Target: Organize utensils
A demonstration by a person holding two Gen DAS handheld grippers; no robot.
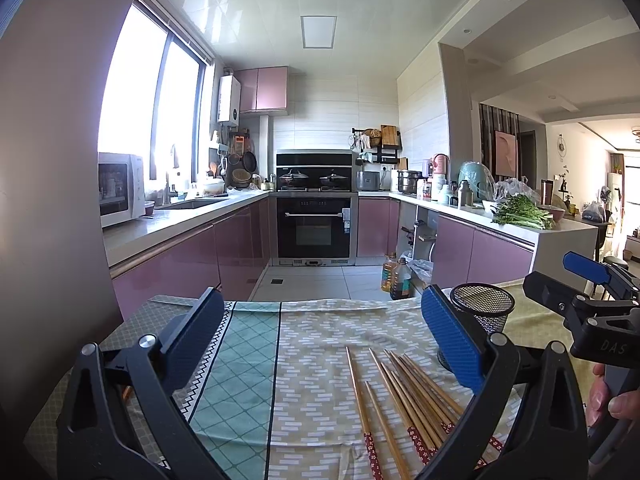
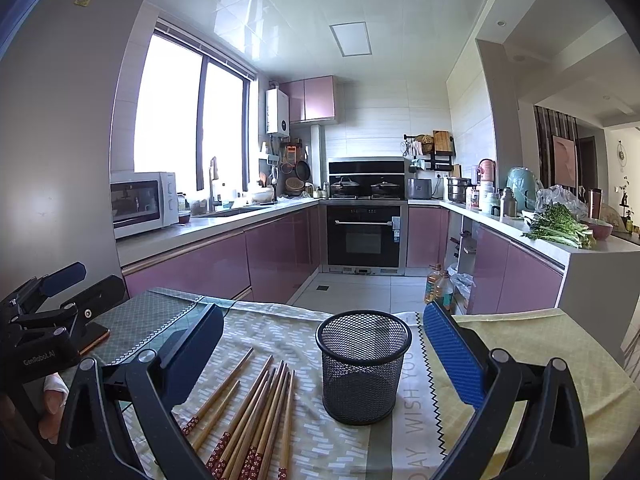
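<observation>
Several wooden chopsticks [image 1: 404, 400] with red patterned ends lie loose on the patterned tablecloth [image 1: 320, 344]. Over them my left gripper [image 1: 324, 320] is open and holds nothing. A black mesh cup [image 2: 363, 364] stands upright on the cloth, and nothing shows inside it. It sits between the blue fingers [image 2: 452, 356] of my right gripper [image 2: 320, 340], which is open and holds nothing. The chopsticks [image 2: 256, 408] lie just left of the cup. In the left wrist view the cup [image 1: 482, 312] stands behind the right finger, with the right gripper [image 1: 572, 280] open at the far right.
The table's far edge [image 1: 320, 303] drops to a tiled kitchen floor. Oil bottles [image 1: 396, 276] stand on the floor beyond it. Pink cabinets, an oven [image 1: 314, 224] and cluttered counters ring the room. A person's hand [image 1: 612, 396] holds the right gripper's handle. The left gripper [image 2: 52, 292] shows at the left.
</observation>
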